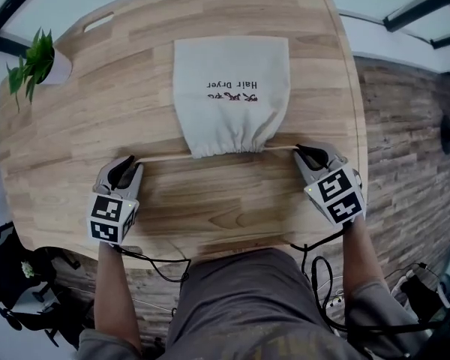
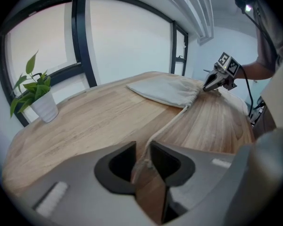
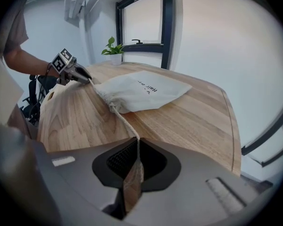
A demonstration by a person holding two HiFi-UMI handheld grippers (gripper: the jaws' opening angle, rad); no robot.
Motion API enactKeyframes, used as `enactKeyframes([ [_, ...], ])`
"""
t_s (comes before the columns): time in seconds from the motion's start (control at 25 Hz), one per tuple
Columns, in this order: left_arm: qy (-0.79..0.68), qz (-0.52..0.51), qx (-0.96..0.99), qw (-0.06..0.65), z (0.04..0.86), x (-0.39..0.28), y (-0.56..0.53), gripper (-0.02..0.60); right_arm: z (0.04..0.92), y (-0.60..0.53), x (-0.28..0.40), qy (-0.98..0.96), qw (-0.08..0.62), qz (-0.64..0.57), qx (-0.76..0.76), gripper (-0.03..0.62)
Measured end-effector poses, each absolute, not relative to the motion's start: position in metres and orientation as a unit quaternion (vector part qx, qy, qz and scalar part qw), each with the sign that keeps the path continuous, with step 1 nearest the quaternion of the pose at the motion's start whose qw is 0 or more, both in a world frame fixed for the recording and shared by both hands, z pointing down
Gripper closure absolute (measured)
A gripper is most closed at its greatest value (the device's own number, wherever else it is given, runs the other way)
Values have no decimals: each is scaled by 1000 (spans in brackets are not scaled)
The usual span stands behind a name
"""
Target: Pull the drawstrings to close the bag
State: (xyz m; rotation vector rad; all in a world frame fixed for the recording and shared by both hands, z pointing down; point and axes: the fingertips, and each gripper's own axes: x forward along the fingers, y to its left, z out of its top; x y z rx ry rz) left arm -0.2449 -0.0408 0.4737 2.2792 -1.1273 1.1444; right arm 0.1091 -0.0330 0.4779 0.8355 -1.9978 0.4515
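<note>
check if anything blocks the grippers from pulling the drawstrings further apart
Nothing visible does. The left gripper and right gripper each pinch the drawstring, with only bare table outward of each; the plant stands far off.

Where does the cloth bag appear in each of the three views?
Head view: cloth bag in the upper centre, gathered mouth lowest.
Left gripper view: cloth bag right of centre, in the distance.
Right gripper view: cloth bag at the centre.
Shared landmark: the potted plant.
</note>
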Motion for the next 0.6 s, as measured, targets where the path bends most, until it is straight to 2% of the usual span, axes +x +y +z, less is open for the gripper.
enactKeyframes([
  [0.04,-388,406,807,185,473,-244,-36,443,478,-32,109,-810,444,189,333,543],
  [0.08,-377,410,808,193,471,-242,-30,355,477,-30,109,-811,444,196,327,502],
  [0.12,-367,417,808,194,469,-240,-24,327,475,-27,109,-812,448,197,319,425],
  [0.16,-360,425,809,188,466,-238,-19,326,472,-25,110,-813,451,193,313,393],
  [0.6,-320,423,838,131,436,-191,-20,325,429,-35,70,-850,440,110,266,391],
])
